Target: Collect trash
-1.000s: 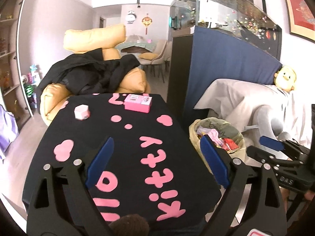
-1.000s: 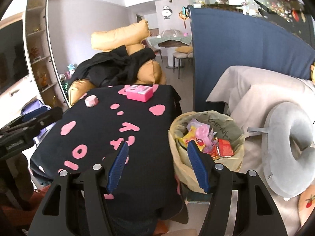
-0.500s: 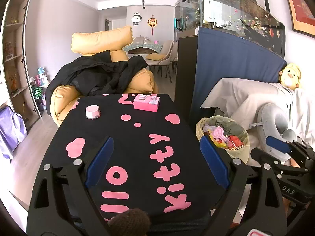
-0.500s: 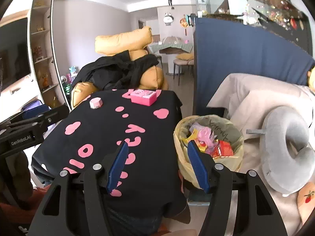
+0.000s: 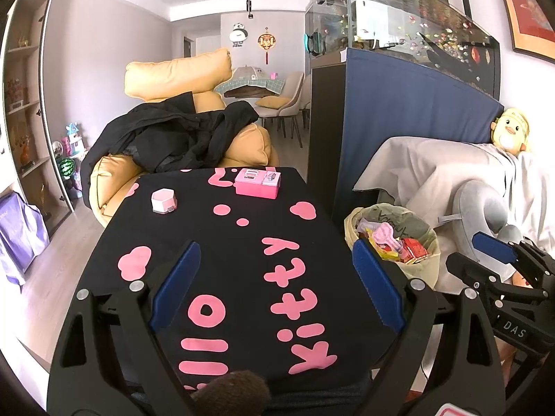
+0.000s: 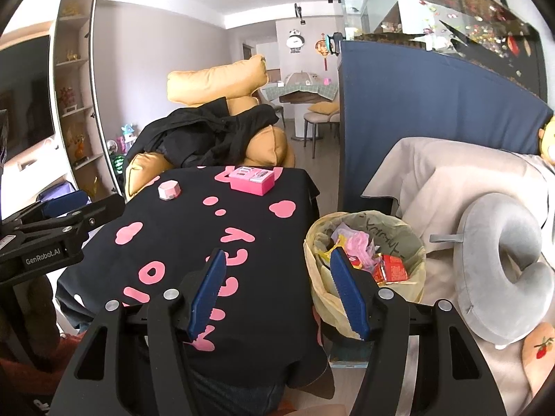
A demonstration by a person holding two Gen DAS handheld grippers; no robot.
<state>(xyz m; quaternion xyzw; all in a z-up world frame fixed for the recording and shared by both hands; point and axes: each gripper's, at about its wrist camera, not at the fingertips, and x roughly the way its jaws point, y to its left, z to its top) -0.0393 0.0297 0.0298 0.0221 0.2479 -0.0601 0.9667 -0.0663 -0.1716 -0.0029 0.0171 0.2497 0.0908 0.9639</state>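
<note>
Both grippers are hanging open and empty, the left gripper (image 5: 275, 286) over the tabletop (image 5: 222, 242), the right gripper (image 6: 277, 294) facing the trash bin (image 6: 414, 242), its wrappers clearer here.

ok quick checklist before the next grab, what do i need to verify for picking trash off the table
1. Left gripper open and empty: ok.
2. Right gripper open and empty: ok.
3. Trash bin beside the table, bag mouth open, wrappers already inside: ok.
4. Table cloth free of loose wrappers: ok, none visible.
5. Pink box and small pink case at the far end count as trash: cannot tell.
6. Path to them over the cloth free of other things: ok.
</note>
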